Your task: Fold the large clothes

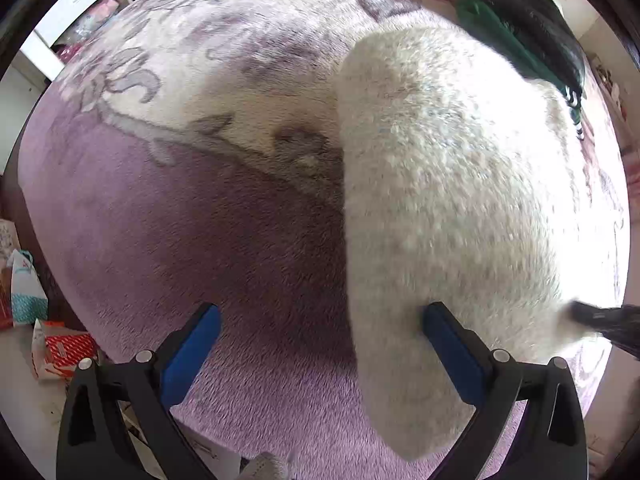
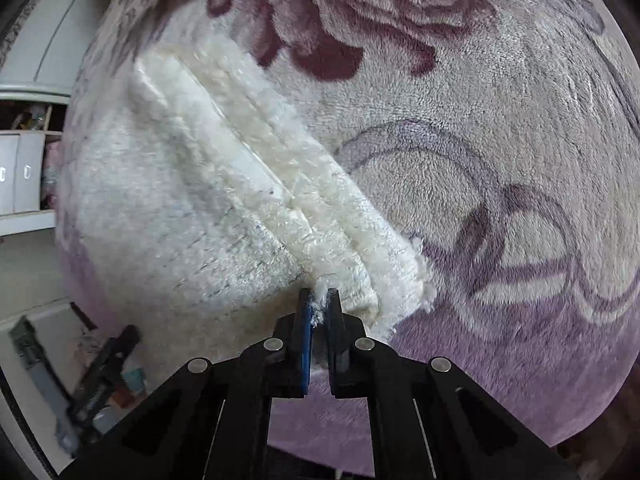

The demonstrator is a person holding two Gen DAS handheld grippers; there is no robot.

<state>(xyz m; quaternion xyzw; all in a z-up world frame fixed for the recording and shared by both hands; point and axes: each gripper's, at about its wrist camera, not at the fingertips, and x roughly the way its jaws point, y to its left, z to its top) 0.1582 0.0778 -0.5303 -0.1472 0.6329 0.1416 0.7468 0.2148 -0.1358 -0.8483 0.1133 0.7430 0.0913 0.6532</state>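
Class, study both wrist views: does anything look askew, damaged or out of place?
Mostly tidy. The white fleece garment lies folded on the purple floral blanket; the right gripper pinches its fraying corner. A dark green garment lies crumpled beyond it, unfolded.

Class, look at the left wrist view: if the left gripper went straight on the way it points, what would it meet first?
Most likely the edge of the white fleece garment, which lies between the open jaws of the left gripper, over the purple blanket; depth is unclear.
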